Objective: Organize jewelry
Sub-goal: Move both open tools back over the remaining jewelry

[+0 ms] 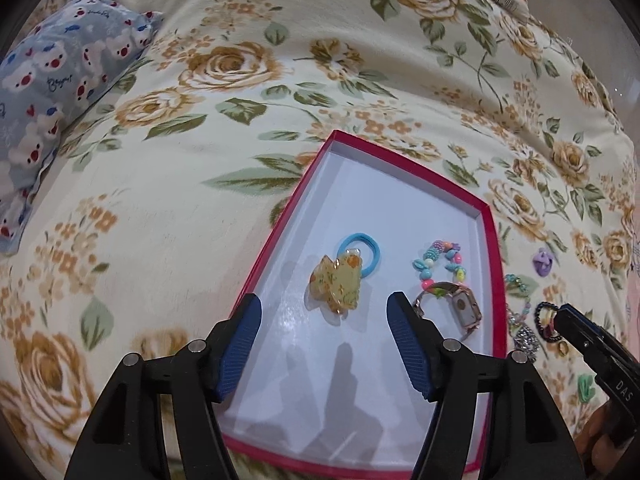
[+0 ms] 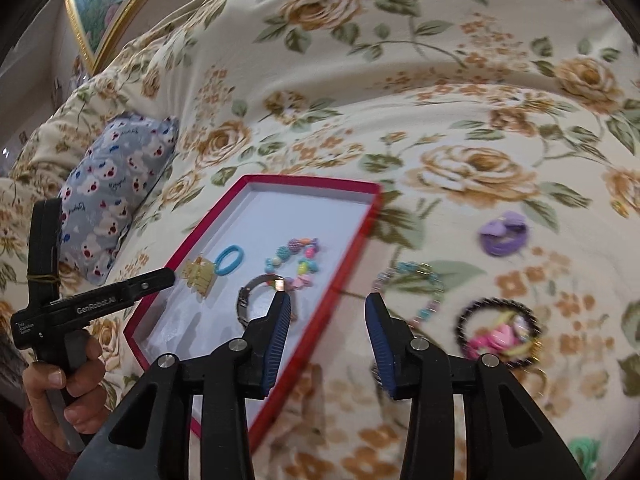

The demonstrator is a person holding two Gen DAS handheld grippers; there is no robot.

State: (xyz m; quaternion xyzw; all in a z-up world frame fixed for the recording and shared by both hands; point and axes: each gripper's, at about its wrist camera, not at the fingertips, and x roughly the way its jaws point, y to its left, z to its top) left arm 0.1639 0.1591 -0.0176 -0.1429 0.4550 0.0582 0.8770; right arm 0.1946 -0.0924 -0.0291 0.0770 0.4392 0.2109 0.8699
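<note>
Both grippers, left gripper (image 1: 324, 316) and right gripper (image 2: 326, 312), hang spread wide, fingers gripping nothing. The red-rimmed tray (image 1: 491, 264) lies on the floral bedspread (image 1: 192, 208), holding watch (image 1: 464, 308) and hair clip (image 1: 336, 284); a framed picture (image 2: 100, 4) leans beyond the bed's far edge.

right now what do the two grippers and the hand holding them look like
Both grippers, left and right, have black plastic arms with silver round pins and blue ribbed pads. Seen from the right wrist view, the left handle is black with white "GenRobot.AI" lettering and a rubber band around its upright part. The bare hand shows a dark red sleeve cuff.
</note>
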